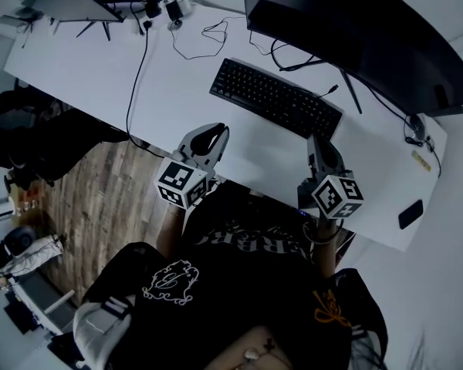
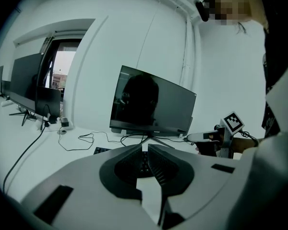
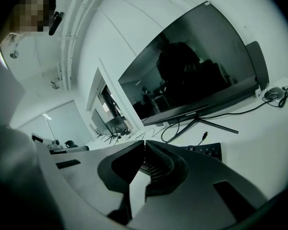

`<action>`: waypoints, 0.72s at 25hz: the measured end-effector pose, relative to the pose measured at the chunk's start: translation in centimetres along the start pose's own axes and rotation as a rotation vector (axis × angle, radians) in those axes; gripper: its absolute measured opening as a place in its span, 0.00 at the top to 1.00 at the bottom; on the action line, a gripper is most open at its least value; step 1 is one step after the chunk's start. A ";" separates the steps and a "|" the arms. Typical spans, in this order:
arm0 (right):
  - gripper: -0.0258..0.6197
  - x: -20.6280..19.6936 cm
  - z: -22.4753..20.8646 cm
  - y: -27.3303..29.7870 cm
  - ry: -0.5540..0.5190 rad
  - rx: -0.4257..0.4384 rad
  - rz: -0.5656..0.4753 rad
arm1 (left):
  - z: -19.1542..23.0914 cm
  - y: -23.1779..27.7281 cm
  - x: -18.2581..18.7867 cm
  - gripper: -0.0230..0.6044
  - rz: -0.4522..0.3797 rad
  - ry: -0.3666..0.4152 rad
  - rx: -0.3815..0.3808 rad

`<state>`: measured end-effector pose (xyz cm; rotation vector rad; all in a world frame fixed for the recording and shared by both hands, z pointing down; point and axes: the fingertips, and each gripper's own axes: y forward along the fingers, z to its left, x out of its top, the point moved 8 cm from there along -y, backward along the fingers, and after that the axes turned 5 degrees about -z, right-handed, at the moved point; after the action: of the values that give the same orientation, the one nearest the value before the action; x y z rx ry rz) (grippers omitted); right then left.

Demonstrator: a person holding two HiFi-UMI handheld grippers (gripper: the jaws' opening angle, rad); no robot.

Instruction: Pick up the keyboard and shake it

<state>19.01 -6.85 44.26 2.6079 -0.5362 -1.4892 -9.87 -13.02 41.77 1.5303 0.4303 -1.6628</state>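
The keyboard (image 1: 276, 97) is lying on the desk (image 1: 177, 91), untouched. The left gripper (image 1: 214, 132) and right gripper (image 1: 318, 142) are hovering near its front edge, jaws closed on nothing, probably lining up for both ends.

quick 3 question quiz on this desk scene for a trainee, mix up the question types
1. True or false: the keyboard is lifted off the desk.
2. Multiple choice: the keyboard lies A) in front of the large monitor, B) behind it, C) on top of it.
3. Fill in: the jaws of the left gripper and the right gripper are both ___.

Key: 1 false, it lies flat on the desk. 2 A. 3 shut, with nothing between them.
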 end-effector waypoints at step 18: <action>0.73 -0.3 -8.8 3.9 0.049 -0.242 0.083 | 11.2 7.6 -5.4 0.67 0.246 0.056 -0.166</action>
<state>25.37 -11.22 50.11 2.4004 -0.4233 -1.3669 -11.95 -23.93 51.17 1.4466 0.3828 -1.3636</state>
